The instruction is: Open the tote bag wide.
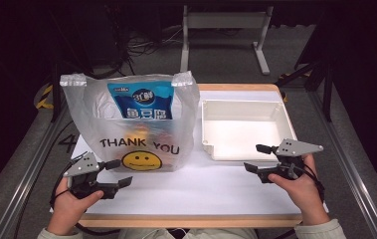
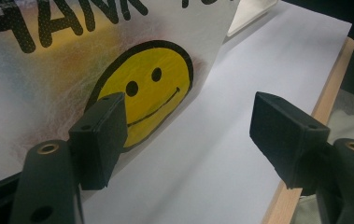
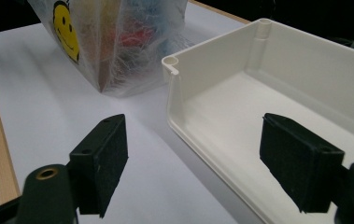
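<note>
Metal frame legs (image 1: 223, 35) beyond table (image 1: 201, 199)

The table (image 1: 201, 191) has a white top with a light wood edge along its near and far sides. The floor (image 1: 226, 62) beyond it is grey. A white metal frame (image 1: 223, 22) with two legs stands at upper centre. Black cables (image 1: 143, 47) lie on the floor at upper left. Grey rails (image 1: 347, 159) run along both sides. The room's upper corners are dark.
</note>
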